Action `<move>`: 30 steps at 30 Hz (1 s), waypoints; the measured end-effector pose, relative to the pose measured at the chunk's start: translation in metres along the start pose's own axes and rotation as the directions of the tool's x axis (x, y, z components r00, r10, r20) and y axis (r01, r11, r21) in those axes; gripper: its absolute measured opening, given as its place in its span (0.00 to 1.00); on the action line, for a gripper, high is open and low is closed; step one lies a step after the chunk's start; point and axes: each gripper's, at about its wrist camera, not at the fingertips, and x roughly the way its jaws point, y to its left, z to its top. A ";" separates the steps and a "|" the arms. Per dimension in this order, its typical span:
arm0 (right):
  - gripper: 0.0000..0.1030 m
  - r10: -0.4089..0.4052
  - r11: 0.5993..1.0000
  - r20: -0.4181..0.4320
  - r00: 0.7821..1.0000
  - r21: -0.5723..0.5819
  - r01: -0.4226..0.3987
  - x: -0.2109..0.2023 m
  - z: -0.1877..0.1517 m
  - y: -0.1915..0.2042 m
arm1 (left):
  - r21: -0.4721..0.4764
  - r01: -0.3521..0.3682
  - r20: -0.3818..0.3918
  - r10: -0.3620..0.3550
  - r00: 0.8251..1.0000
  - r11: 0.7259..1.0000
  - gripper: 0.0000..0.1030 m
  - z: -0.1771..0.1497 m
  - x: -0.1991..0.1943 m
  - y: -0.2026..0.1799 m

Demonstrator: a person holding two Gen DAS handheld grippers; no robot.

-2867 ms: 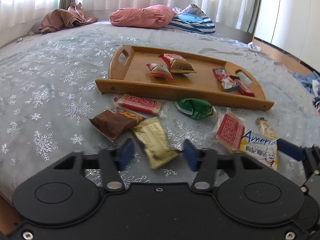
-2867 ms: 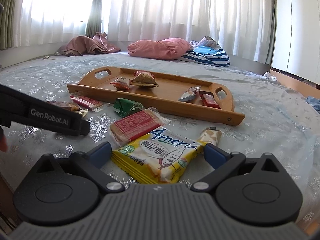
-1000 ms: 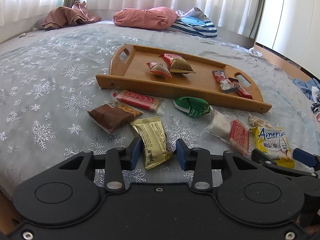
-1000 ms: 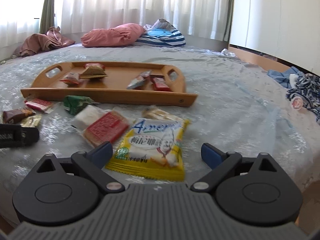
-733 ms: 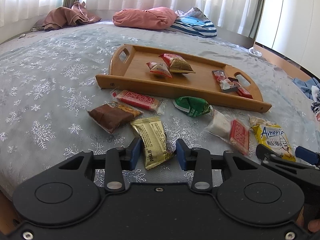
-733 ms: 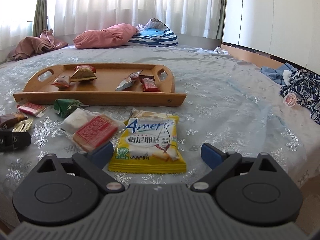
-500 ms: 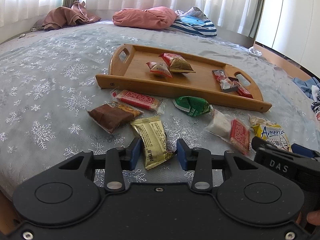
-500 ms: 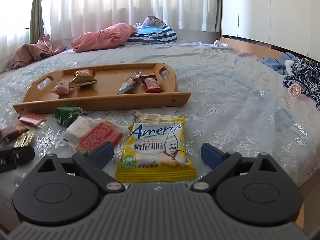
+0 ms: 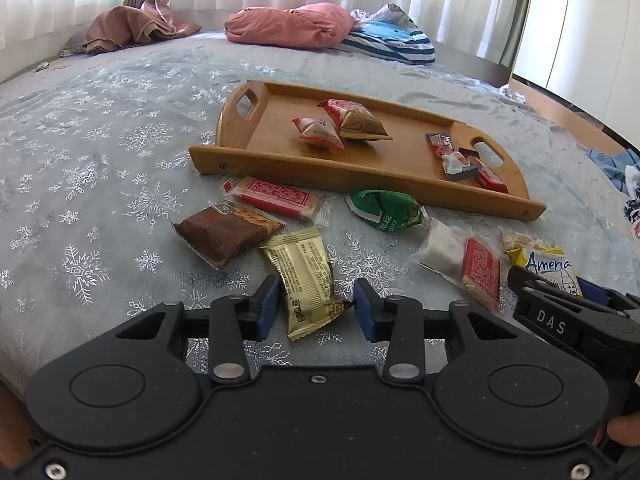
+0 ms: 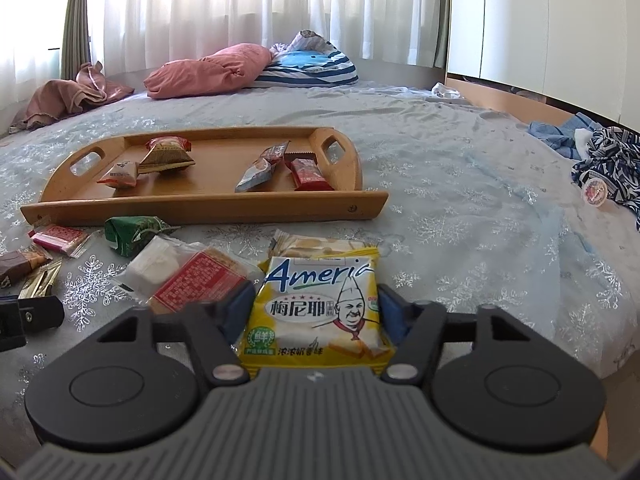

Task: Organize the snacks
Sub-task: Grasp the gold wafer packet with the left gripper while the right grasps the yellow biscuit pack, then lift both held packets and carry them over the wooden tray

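A wooden tray [image 9: 360, 176] [image 10: 200, 202] with several snacks in it lies on the bed. My left gripper [image 9: 314, 310] is shut on a gold snack packet [image 9: 306, 280], still resting on the bedspread. My right gripper [image 10: 316, 314] is shut on a yellow "America" cracker packet [image 10: 320, 304], which also shows in the left wrist view [image 9: 548, 266]. Loose before the tray lie a brown packet [image 9: 218, 234], a red packet [image 9: 276, 198], a green packet [image 9: 384, 210] and a red-and-white packet [image 9: 464, 260] [image 10: 188, 276].
A pink pillow [image 9: 288, 30] and striped pillow [image 9: 392, 42] lie at the bed's far end, a brown cloth [image 9: 128, 28] at far left. Clothes [image 10: 600, 160] lie at the right edge. The bed's near edge is just below both grippers.
My right gripper's fingers have closed from wide open onto the yellow packet. My left gripper has stayed shut on the gold packet without moving.
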 end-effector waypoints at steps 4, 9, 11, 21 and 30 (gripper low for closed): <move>0.57 0.010 1.000 0.006 1.000 0.000 -0.010 -0.003 0.000 -0.002 | -0.024 0.017 -0.006 -0.017 1.000 1.000 0.32 0.003 -0.003 0.004; 0.56 0.012 1.000 0.028 1.000 0.001 -0.012 -0.010 0.001 -0.005 | -0.026 0.030 -0.001 -0.030 1.000 0.999 0.21 0.005 -0.010 0.004; 0.56 0.011 1.000 0.044 0.999 0.009 -0.011 -0.014 0.003 -0.007 | -0.020 0.034 0.006 -0.034 0.999 0.999 0.21 0.007 -0.012 0.002; 0.56 0.049 0.998 0.099 0.994 0.027 -0.052 -0.023 0.026 -0.009 | -0.001 0.065 0.078 -0.065 0.995 0.998 0.21 0.035 -0.026 -0.002; 0.56 0.156 0.986 0.074 0.985 0.040 -0.159 -0.002 0.058 -0.006 | 0.010 0.069 0.138 -0.070 0.988 0.998 0.21 0.082 -0.018 0.001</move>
